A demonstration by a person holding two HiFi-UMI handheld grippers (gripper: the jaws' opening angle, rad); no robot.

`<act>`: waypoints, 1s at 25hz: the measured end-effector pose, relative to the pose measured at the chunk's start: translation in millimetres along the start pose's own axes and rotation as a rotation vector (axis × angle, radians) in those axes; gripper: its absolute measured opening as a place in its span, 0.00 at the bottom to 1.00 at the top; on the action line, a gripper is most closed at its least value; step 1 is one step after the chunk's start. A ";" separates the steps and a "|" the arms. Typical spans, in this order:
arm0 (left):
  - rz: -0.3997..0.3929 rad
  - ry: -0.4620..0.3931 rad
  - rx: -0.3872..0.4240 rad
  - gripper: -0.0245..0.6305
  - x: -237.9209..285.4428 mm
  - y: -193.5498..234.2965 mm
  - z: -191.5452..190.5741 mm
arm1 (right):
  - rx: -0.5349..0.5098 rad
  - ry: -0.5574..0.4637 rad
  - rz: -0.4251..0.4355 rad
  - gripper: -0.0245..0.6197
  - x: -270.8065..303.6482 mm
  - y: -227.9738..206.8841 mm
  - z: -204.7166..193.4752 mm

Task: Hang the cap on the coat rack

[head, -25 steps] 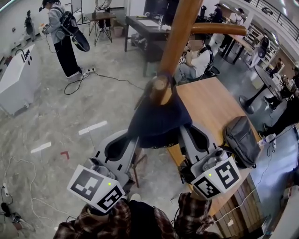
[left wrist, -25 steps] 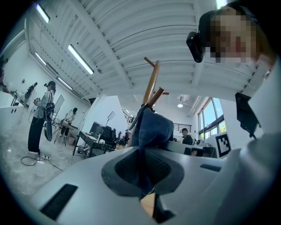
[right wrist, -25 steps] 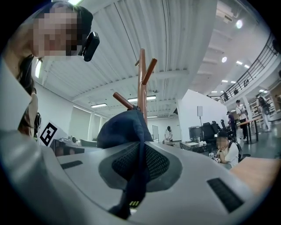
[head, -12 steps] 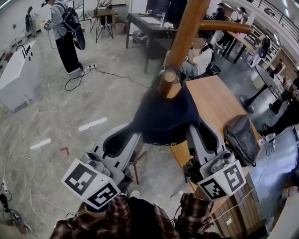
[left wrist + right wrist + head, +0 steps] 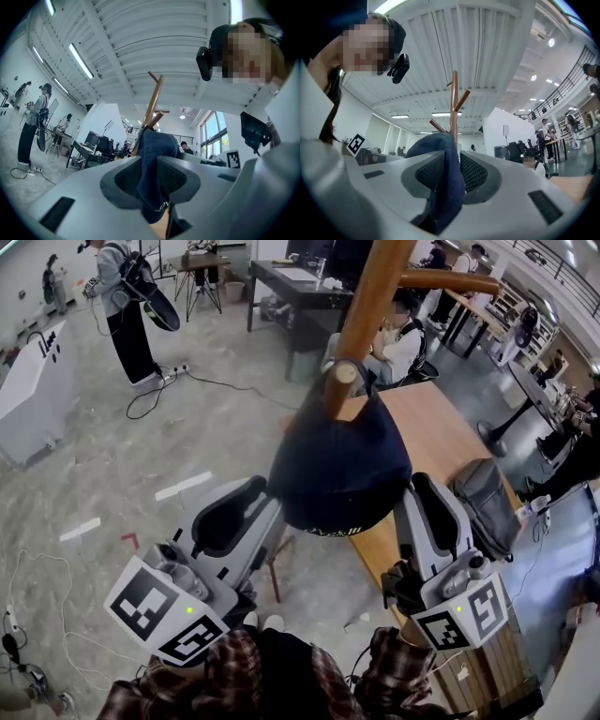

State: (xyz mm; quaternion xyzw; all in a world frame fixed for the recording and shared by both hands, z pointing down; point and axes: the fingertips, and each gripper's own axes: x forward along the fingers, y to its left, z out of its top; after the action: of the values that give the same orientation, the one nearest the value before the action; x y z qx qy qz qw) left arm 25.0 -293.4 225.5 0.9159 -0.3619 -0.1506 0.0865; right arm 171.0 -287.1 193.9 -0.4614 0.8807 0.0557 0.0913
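A dark navy cap (image 5: 339,465) hangs just under the tip of a wooden peg (image 5: 339,381) of the coat rack (image 5: 375,296). The peg's end pokes out above the cap's top edge; whether the cap rests on it I cannot tell. My left gripper (image 5: 265,504) pinches the cap's left rim, and my right gripper (image 5: 411,486) pinches its right rim. In the left gripper view, blue cloth (image 5: 152,173) is squeezed between the jaws, with the rack (image 5: 154,101) behind. The right gripper view likewise has the cap (image 5: 440,178) clamped, with the rack (image 5: 454,103) beyond.
A wooden table (image 5: 441,427) with a grey backpack (image 5: 483,507) lies below on the right. One person sits (image 5: 398,338) past the rack, another stands (image 5: 122,306) far left. Cables (image 5: 159,395) trail over the floor, and a white counter (image 5: 28,390) stands at the left.
Both grippers have lifted the cap up along the peg and drawn apart, so the cap is spread wider and looms larger. The peg tip now shows above the cap's edge.
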 end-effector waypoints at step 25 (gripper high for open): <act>0.019 0.177 0.026 0.17 -48.3 -3.0 -79.3 | 0.128 0.182 0.075 0.17 -13.1 100.8 -108.4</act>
State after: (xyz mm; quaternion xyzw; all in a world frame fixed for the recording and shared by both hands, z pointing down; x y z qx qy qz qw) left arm 20.3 -253.9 309.5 0.9232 -0.3634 -0.0637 0.1076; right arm 83.5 -239.1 304.0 -0.4243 0.9039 -0.0392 0.0381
